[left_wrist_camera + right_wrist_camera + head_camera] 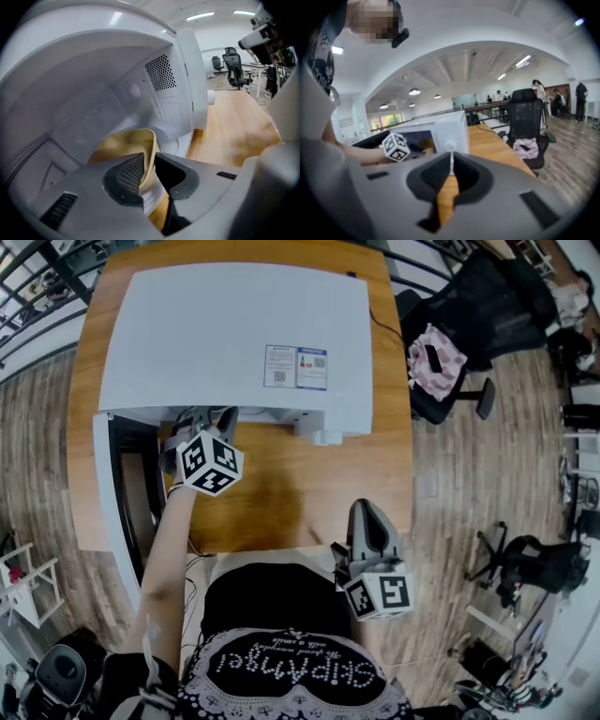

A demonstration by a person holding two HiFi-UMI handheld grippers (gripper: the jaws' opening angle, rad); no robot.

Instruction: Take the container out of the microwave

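Downward into microwave [234,334], left hand-held gripper [149,159] clamps container [124,143] rim; right hand-held gripper [451,161] closed.

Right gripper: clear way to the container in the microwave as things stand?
Probably not: the left gripper occupies the microwave opening, jaws clamped on the container rim, while the right gripper sits back by the person's body.

Saw a white microwave [234,334] with a blue-and-white label [295,367] on a honey-brown, wood-grained surface [309,493]. Found the container [126,143] pale beige. Noted the left tongs [147,171] and right tongs [451,161] as grey (marker cubes patterned in black-and-white squares). Spotted a pink-checked cloth [434,357] on a black chair [487,296].
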